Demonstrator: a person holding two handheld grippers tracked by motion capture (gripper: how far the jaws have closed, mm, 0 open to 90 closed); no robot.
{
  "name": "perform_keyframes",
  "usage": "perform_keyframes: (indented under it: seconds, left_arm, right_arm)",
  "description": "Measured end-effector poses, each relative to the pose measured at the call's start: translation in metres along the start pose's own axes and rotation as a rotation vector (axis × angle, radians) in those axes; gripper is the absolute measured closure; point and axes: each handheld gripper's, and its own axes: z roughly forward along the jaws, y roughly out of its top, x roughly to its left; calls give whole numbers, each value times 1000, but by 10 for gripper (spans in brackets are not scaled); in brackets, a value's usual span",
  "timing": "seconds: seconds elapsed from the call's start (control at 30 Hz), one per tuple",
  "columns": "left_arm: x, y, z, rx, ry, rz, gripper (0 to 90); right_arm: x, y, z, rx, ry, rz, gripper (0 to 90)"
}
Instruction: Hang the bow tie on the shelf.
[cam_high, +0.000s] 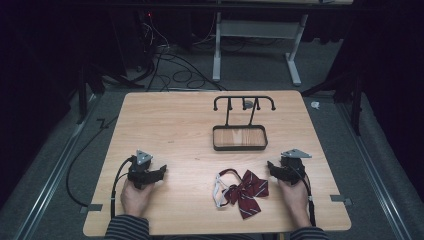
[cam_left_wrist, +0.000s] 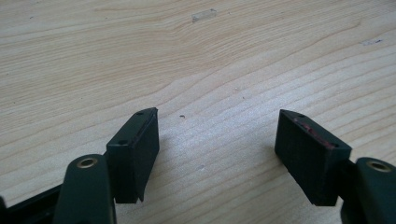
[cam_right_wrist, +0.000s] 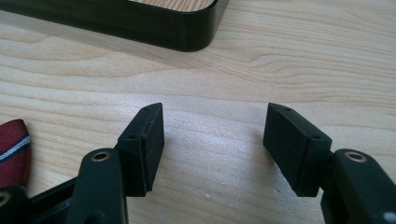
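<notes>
A dark red striped bow tie (cam_high: 247, 192) with a white neck band lies on the wooden table (cam_high: 165, 125) near the front, right of centre. Behind it stands a black rack (cam_high: 240, 136) with a wooden tray base and a hook rail on top. My left gripper (cam_high: 161, 172) rests on the table at the front left, jaws open over bare wood (cam_left_wrist: 217, 140). My right gripper (cam_high: 270, 166) sits just right of the bow tie, also open with nothing between its jaws (cam_right_wrist: 215, 140). In the right gripper view, the tie's edge (cam_right_wrist: 14, 149) shows at the left and the rack's tray corner (cam_right_wrist: 187, 28) lies ahead.
Beyond the table's far edge the floor holds tangled cables (cam_high: 170, 70) and a white desk frame (cam_high: 260, 45). A black cable (cam_high: 85, 165) trails off the table's left side from my left gripper. Wood lies bare on the left half and far side.
</notes>
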Motion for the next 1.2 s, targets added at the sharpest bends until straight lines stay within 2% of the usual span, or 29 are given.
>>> perform_keyframes:
  seconds: [0.4, 0.53, 0.7, 0.77, 0.83, 1.2]
  left_arm:
    - [0, 0, 0, 3, -4, 3, 301]
    - [0, 0, 0, -1, -6, -1, 300]
    - [0, 0, 0, 2, -7, 2, 299]
    - [0, 0, 0, 2, -6, 3, 299]
    - [0, 0, 0, 2, -5, 3, 299]
    - [0, 0, 0, 2, -3, 3, 299]
  right_arm:
    - [0, 0, 0, -2, 0, -2, 402]
    - [-1, -1, -1, -3, 4, 3, 440]
    - [-3, -1, -5, -14, 30, 30, 468]
    - [-1, 0, -11, -46, 56, 28, 470]
    - [0, 1, -12, -47, 61, 32, 473]
    - [12, 8, -26, -89, 141, -4, 507]
